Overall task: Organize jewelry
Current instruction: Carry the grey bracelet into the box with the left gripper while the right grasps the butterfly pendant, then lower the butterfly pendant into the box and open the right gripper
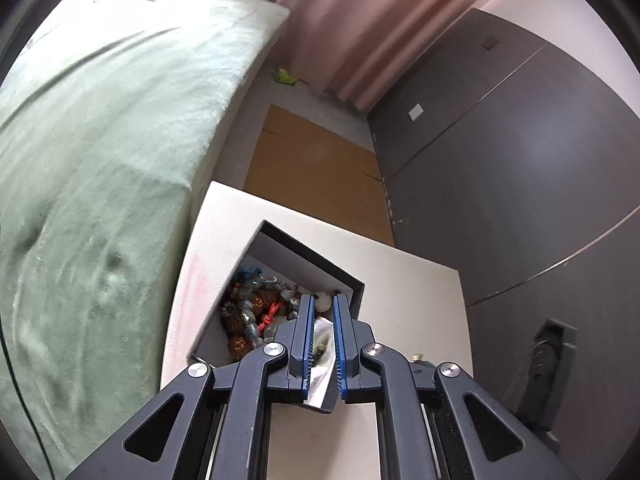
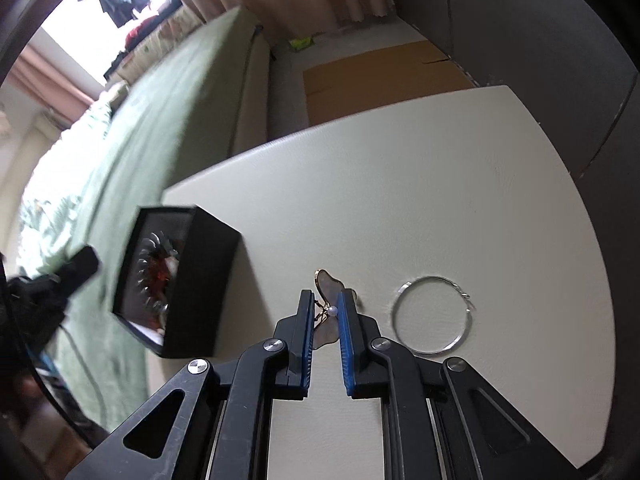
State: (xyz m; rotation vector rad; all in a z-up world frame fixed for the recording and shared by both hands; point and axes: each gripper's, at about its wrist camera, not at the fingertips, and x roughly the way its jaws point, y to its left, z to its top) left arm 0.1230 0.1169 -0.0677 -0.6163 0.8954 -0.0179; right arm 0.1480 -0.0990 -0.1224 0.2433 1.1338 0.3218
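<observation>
Right wrist view, left to right: your left gripper tilts the black box already holding beaded pieces, your right gripper narrowly brackets a butterfly earring, and a silver hoop waits on the table.

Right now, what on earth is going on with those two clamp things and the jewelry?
A person is tidying jewelry with a hand-held gripper in each hand. The left gripper grips the wall of a black box, tilting it; the box already holds beaded pieces. The right gripper has its fingers either side of a butterfly-shaped earring with a small pearl, lying on the white table, apparently picking it up. A silver hoop lies beside it, untouched.
</observation>
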